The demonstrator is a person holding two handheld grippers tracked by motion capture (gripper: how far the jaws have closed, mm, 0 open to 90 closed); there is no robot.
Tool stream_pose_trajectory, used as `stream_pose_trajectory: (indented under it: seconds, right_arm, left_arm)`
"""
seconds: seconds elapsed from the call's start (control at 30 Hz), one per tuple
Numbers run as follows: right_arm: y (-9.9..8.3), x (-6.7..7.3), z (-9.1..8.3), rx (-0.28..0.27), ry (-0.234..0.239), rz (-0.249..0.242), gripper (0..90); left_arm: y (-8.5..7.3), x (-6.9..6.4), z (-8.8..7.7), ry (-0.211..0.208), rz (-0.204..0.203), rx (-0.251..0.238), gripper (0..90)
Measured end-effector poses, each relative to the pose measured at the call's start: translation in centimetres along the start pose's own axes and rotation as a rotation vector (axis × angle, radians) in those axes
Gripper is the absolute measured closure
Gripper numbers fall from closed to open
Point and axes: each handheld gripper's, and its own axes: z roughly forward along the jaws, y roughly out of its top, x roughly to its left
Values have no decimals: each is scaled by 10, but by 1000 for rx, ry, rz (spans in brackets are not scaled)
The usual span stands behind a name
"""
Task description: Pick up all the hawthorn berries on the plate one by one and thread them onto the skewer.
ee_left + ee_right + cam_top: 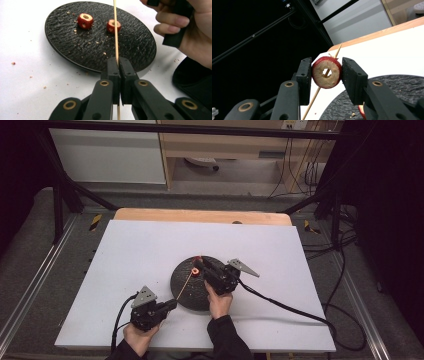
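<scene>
Right gripper view: the right gripper [326,72] clamps a cored red fruit slice [326,72], its hole turned to take the skewer [317,93] already running through it. The left gripper [118,63], jaws shut tight on the skewer's lower end, aims it up over the black plate [130,47], where two more slices [85,20] wait, likely next for threading.
</scene>
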Motion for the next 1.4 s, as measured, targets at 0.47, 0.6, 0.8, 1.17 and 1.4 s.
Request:
stream_pose_trajectory:
  seconds: [0.47, 0.6, 0.8, 1.17, 1.4]
  right_arm:
    - [-8, 9, -8, 15, 32, -18, 614]
    - [-9, 11, -11, 23, 40, -28, 614]
    - [-13, 14, -14, 33, 46, -37, 613]
    - [-23, 17, -17, 42, 52, -39, 612]
    - [-29, 19, -19, 46, 55, -40, 612]
  left_arm:
    - [16, -1, 5, -2, 31, -8, 881]
    - [24, -2, 8, -5, 41, -15, 881]
    - [31, -2, 12, -7, 55, -8, 881]
    - [34, -1, 13, -20, 80, 0, 881]
    - [32, -1, 13, -23, 93, 4, 881]
